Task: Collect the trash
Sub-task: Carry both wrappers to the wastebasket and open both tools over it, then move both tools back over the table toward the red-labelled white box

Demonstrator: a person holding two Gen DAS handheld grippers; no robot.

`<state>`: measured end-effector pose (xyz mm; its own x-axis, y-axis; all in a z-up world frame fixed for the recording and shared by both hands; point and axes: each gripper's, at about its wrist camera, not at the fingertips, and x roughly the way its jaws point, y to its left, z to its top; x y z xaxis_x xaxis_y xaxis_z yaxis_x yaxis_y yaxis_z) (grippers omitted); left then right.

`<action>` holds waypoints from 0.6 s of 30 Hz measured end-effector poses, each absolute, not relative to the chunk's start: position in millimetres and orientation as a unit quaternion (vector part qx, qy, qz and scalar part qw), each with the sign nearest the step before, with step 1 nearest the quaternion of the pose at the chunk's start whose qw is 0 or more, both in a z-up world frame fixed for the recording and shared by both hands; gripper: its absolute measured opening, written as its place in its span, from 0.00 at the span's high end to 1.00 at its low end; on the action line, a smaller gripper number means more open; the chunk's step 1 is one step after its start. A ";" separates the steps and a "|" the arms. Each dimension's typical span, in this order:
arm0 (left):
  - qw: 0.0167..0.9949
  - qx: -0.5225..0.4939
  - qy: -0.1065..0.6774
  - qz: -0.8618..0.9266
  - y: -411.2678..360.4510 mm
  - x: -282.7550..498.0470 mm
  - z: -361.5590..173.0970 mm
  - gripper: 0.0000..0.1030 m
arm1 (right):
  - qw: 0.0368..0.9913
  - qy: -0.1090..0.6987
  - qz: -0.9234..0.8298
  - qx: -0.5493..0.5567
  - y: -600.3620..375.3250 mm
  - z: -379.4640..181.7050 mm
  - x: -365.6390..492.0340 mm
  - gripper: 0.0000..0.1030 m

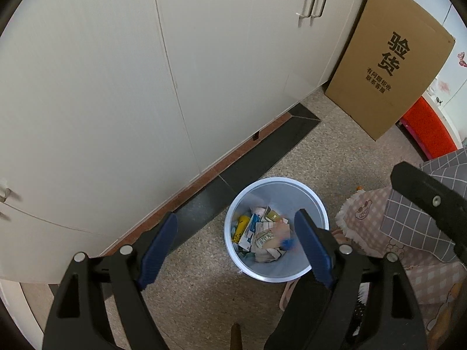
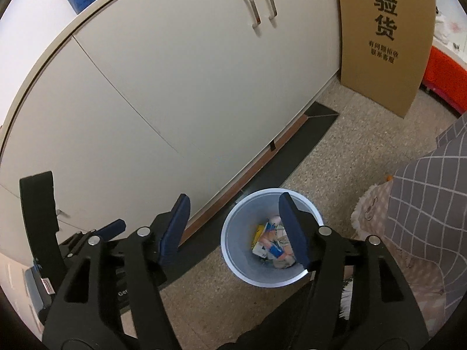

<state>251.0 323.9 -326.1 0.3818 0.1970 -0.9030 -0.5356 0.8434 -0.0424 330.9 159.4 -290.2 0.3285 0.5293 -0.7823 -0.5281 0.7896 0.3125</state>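
A pale blue round bin [image 1: 312, 204] stands on the speckled floor, holding several crumpled wrappers and small cartons [image 1: 262, 234]. It also shows in the right wrist view [image 2: 233, 227] with the trash [image 2: 274, 248] inside. My left gripper [image 1: 236, 227] is open and empty, held above the bin's left side. My right gripper [image 2: 233, 207] is open and empty, above the bin's left rim. Part of the left gripper [image 2: 113, 227] shows at the lower left of the right wrist view.
White cabinet doors [image 1: 116, 87] run along the left with a dark floor strip [image 1: 256, 160] at their foot. A large cardboard box [image 1: 391, 58] leans at the back right. Grey checked and pink cloth [image 1: 414, 221] lies right of the bin. A red item [image 1: 429, 128] sits behind.
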 end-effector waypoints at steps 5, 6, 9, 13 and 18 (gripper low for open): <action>0.822 -0.162 0.500 0.219 316.6 249.6 -314.2 0.22 | 0.826 0.468 0.315 0.001 146.2 -277.1 322.8 0.37; 0.825 -0.160 0.497 0.217 314.0 248.9 -309.5 0.22 | 0.829 0.465 0.312 0.001 142.6 -272.8 320.6 0.37; 0.833 -0.155 0.487 0.211 307.0 246.1 -294.6 0.22 | 0.837 0.456 0.304 0.009 129.9 -257.2 315.3 0.37; 0.850 -0.143 0.464 0.204 288.3 240.2 -264.0 0.22 | 0.852 0.431 0.297 0.028 106.4 -226.5 305.9 0.36; 0.877 -0.126 0.423 0.191 259.8 229.3 -215.3 0.22 | 0.876 0.381 0.288 0.064 62.0 -172.3 289.4 0.34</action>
<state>229.3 259.8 -215.3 0.5690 0.2292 -0.7897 -0.4424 0.8949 -0.0591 289.4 62.0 -172.3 0.5432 0.5537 -0.6311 -0.4555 0.8258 0.3325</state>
